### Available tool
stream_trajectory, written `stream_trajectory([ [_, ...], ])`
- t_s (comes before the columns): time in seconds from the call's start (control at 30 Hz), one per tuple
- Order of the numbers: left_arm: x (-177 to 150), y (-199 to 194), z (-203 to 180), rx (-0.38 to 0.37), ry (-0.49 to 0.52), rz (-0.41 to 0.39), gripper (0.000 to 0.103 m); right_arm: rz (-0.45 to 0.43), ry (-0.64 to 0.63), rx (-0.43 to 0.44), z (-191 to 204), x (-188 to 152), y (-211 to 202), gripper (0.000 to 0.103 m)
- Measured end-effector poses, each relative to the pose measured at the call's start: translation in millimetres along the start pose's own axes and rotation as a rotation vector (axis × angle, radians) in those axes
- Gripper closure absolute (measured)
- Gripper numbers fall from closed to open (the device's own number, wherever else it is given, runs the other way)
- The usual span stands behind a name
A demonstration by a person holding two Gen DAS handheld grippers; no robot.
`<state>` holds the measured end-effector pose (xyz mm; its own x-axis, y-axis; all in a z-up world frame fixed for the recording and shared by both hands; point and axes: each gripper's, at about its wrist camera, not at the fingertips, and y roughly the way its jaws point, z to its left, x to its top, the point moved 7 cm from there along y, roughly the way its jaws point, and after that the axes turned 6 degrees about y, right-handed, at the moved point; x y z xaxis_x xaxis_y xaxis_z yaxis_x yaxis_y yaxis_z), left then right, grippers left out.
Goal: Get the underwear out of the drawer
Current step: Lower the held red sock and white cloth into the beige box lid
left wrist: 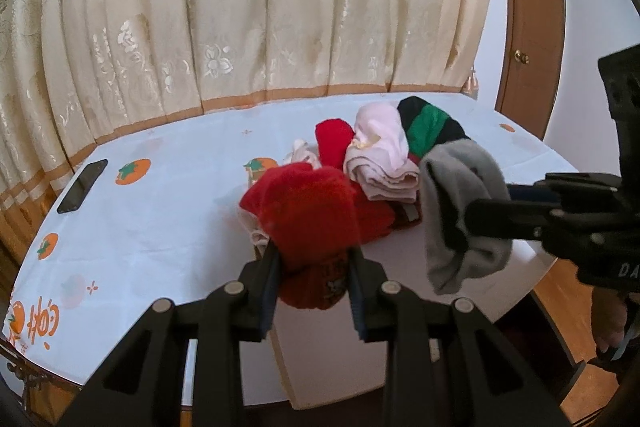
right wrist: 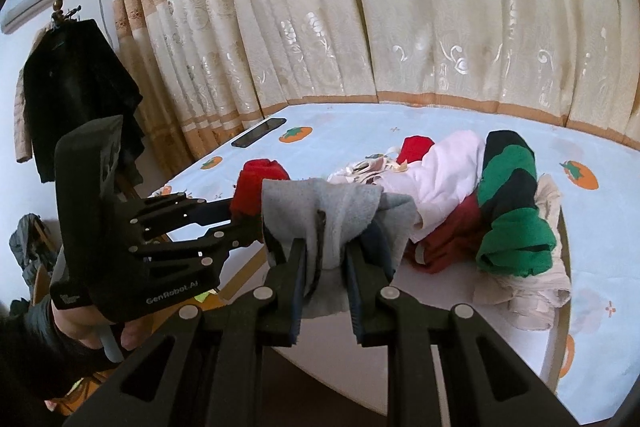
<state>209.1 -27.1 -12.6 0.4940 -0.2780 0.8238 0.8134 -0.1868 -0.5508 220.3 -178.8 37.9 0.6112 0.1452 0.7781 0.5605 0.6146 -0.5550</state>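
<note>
Nearest me, my left gripper (left wrist: 314,269) is clamped on a bunched red garment (left wrist: 310,227), and my right gripper (right wrist: 325,259) is clamped on a grey garment (right wrist: 336,215); both hang above the table's near edge. Just beyond them a pile of underwear (right wrist: 460,203), white, red and green-and-black, lies on the white persimmon-print tablecloth (left wrist: 168,227). Farther left lies a black phone (left wrist: 83,185), with cream curtains (left wrist: 256,7) behind.
</note>
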Motion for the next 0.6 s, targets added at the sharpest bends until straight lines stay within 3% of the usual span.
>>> stream_trajectory([
  [0.6,-14.4,27.2,-3.0,-0.065,-0.005,0.102,0.075,0.102,0.043,-0.056,-15.8,-3.3,40.2,0.082],
])
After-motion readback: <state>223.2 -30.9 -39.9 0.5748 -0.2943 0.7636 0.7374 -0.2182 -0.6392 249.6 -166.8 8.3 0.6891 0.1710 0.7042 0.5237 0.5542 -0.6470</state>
